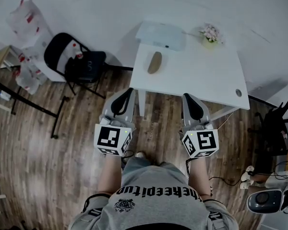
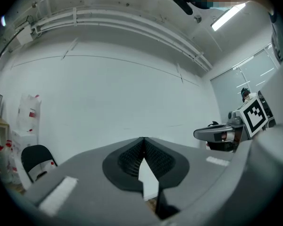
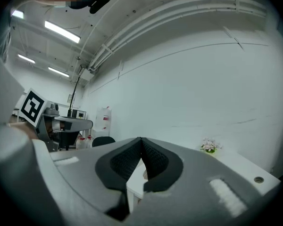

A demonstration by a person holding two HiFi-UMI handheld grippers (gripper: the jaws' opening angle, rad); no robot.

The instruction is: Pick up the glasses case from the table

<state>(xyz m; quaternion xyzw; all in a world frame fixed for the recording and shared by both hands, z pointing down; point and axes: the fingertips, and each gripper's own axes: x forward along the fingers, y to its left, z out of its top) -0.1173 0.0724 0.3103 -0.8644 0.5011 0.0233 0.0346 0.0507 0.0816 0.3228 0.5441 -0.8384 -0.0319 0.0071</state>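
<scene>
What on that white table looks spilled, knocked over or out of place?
Nothing stands out. The brown glasses case lies flat on the white table, the little flower pot stands upright near the far edge, and nothing looks spilled.

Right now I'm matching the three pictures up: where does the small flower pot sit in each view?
Head view: flower pot at the far right corner of the white table.
Left gripper view: not in it.
Right gripper view: flower pot low, right of centre.
Shared landmark: black folding chair.
</scene>
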